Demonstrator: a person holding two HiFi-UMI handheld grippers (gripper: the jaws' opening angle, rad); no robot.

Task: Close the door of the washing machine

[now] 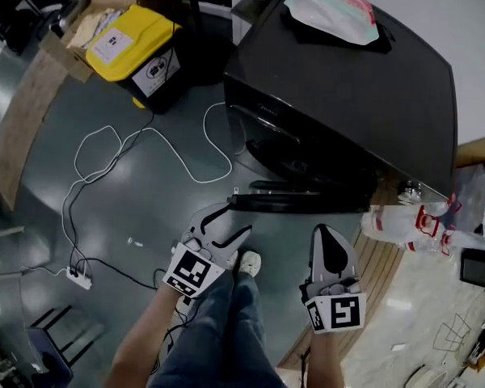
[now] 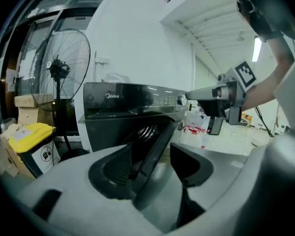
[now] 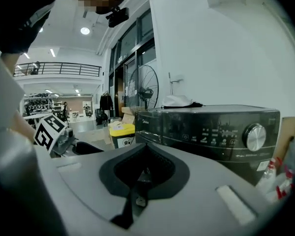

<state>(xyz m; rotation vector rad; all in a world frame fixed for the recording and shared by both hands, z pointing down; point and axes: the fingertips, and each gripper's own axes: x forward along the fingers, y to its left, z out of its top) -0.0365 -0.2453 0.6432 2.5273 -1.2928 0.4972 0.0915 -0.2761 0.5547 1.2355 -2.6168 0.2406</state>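
Left fingers (image 2: 113, 167): spread apart, straddling the edge of the open door (image 2: 155, 149), not clamped.
Right fingers (image 3: 173, 181): pressed together, empty.
Door position: swung out from the washing machine (image 1: 347, 95).
Best move: probably a steady push until it latches.

Black front-loading washing machine (image 1: 339, 95): its front is steeply foreshortened in the head view, and the drum opening is not visible there. Its dark door (image 1: 295, 202) shows edge-on only, so the glass cannot be made out. In the left gripper view the grey left gripper (image 2: 155, 163) covers the machine's lower front. Whether either jaw touches the door edge cannot be determined. The control panel lettering (image 3: 221, 132) is too small to read. The label on the yellow-lidded black bin (image 1: 113, 45) is illegible. The clear plastic bags with red print (image 1: 404, 221) are cut off by the picture's right edge.
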